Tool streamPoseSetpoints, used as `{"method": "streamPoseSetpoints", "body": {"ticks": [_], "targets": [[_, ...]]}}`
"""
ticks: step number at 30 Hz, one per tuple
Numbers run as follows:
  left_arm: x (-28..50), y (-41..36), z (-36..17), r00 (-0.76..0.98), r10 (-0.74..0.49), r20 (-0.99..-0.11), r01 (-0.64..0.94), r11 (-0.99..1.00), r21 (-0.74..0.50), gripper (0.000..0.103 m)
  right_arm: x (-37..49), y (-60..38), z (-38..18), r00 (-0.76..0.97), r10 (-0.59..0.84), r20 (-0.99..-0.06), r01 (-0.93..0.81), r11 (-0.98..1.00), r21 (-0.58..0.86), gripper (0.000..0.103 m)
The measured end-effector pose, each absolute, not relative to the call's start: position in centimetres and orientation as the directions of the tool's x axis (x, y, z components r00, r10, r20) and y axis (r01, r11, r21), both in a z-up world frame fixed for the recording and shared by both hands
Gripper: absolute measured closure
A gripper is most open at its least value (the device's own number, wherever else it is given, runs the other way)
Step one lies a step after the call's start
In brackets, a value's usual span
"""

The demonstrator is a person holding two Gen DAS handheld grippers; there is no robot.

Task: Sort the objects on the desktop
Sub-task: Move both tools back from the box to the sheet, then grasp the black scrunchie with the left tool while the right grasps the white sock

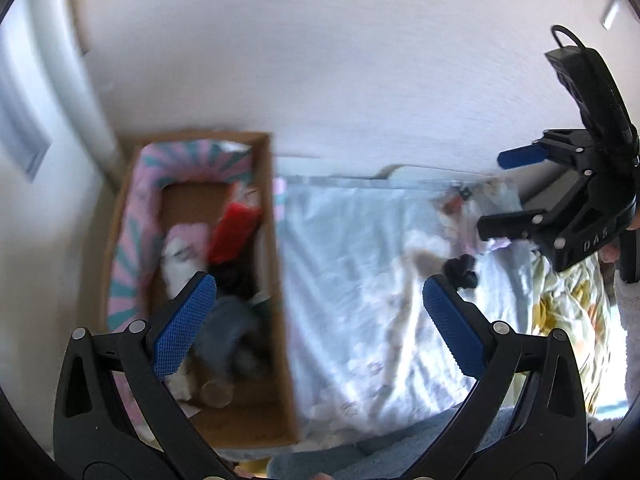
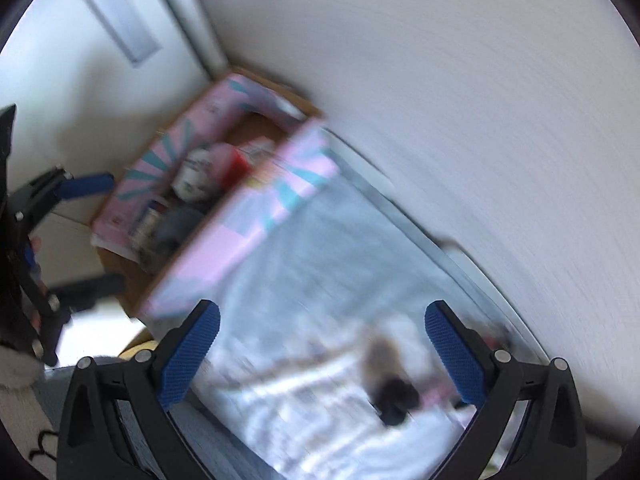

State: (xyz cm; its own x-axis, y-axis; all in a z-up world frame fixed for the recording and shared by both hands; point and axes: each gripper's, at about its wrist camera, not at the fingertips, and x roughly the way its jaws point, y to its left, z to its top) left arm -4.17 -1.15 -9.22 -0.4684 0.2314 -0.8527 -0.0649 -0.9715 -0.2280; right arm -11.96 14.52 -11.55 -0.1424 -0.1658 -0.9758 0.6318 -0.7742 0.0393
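A cardboard box (image 1: 276,280) with pink and teal flaps stands at the left, beside a pale blue cloth surface (image 1: 360,280). Inside lie a red packet (image 1: 232,232), a white and pink item (image 1: 182,256) and a grey-blue item (image 1: 228,332). A small black object (image 1: 460,270) lies on the cloth. My left gripper (image 1: 316,320) is open and empty, above the box's right wall. My right gripper (image 1: 508,196) is open and empty at the right. In the blurred right wrist view, the right gripper (image 2: 320,352) hovers over the cloth with the black object (image 2: 396,400) between its fingers' line, and the box (image 2: 208,208) lies beyond.
A white wall (image 1: 320,60) runs behind the box and cloth. A white door or panel (image 1: 24,120) stands at the far left. A yellow patterned fabric (image 1: 568,312) lies at the right edge. The left gripper (image 2: 60,208) shows at the left of the right wrist view.
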Motion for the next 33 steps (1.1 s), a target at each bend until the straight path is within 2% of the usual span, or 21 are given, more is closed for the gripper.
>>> {"method": "streamPoseSetpoints", "body": {"ticks": [4, 8, 14, 20, 26, 31, 33], "targets": [[-5.3, 2.6, -9.4, -0.445, 0.297, -0.845, -0.141, -0.955, -0.261, 0.0, -12.0, 20.7, -10.0, -0.232, -0.126, -0.964, 0.532, -0.847, -0.017, 0.001], [-6.0, 6.5, -9.9, -0.418, 0.303, -0.856, -0.218, -0.949, -0.23, 0.0, -12.9, 27.1, -9.6, -0.228, -0.136, -0.964, 0.401, -0.915, 0.034, 0.001], [-5.9, 13.1, -10.9, -0.397, 0.273, -0.877, -0.311, -0.938, -0.151, 0.0, -13.3, 33.8, -10.9, -0.231, -0.062, -0.971, 0.295, -0.955, -0.009, 0.001], [-6.4, 18.8, -14.2, -0.339, 0.282, -0.897, -0.375, -0.916, -0.146, 0.0, -12.4, 36.8, -13.2, -0.227, -0.071, -0.971, 0.38, -0.925, -0.021, 0.001], [-7.4, 22.7, -18.5, -0.304, 0.301, -0.904, -0.389, -0.905, -0.171, 0.002, -12.2, 37.1, -16.8, -0.188, -0.147, -0.971, 0.529, -0.848, 0.026, 0.001], [-8.2, 24.3, -21.6, -0.307, 0.28, -0.91, -0.405, -0.903, -0.142, 0.01, -12.2, 35.7, -20.3, -0.145, -0.196, -0.97, 0.65, -0.758, 0.056, 0.002], [-8.6, 24.6, -22.8, -0.299, 0.266, -0.916, -0.405, -0.905, -0.131, 0.014, -12.5, 35.3, -21.7, -0.128, -0.197, -0.972, 0.673, -0.738, 0.061, 0.006]]}}
